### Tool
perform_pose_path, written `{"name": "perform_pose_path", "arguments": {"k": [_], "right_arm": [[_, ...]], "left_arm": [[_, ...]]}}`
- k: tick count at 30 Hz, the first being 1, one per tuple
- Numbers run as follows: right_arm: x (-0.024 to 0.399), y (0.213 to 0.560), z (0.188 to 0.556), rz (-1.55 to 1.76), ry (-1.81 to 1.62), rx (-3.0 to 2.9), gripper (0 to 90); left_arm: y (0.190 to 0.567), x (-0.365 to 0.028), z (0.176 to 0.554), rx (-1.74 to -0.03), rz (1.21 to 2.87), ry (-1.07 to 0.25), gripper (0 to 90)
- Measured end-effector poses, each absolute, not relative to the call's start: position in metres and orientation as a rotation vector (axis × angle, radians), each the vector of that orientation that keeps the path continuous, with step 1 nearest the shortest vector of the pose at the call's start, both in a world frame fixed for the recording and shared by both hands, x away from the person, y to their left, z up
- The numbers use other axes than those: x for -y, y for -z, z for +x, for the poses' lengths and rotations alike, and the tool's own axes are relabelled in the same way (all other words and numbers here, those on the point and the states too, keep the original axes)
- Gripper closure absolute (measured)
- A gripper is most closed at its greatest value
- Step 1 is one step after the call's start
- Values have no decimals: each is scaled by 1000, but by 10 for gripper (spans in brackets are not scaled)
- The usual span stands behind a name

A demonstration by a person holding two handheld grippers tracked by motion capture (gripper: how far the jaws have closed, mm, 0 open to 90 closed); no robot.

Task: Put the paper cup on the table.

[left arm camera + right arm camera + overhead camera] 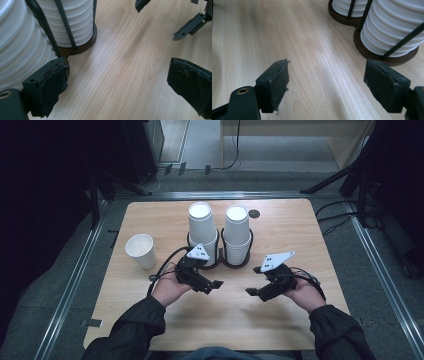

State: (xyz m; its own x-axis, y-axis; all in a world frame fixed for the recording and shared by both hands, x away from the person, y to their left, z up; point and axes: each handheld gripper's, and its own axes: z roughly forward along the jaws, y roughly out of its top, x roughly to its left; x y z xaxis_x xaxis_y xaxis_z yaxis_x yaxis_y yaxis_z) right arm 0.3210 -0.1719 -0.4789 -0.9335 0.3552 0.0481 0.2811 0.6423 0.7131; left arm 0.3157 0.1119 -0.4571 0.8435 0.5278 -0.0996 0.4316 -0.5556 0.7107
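A pale wooden table carries a dark wire cup holder with two stacks of white cups. Just in front of it hover the left gripper and right gripper, jaws apart, empty. Best approach a stack's top cup squarely, pinching its wall gently.

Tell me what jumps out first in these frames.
Two tall stacks of white paper cups stand side by side in a dark wire holder at the far middle of the wooden table. A single cup stands upright alone to their left. In front of the holder, the left gripper and right gripper face each other, both open and holding nothing.
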Motion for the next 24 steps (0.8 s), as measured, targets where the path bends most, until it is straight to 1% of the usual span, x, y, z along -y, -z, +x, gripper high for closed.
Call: {"name": "perform_pose_path", "arguments": {"k": [12,21,24], "right_arm": [[170,479,321,534,-1173,-2764,206],[170,479,322,526,-1177,-2770,206],[169,480,322,514,-1182,-2772,207]], "left_arm": [[458,-113,315,-701,2250,-167,34],[460,-115,317,-708,2231,-144,33],[466,-115,319,-709,2262,-157,33]]}}
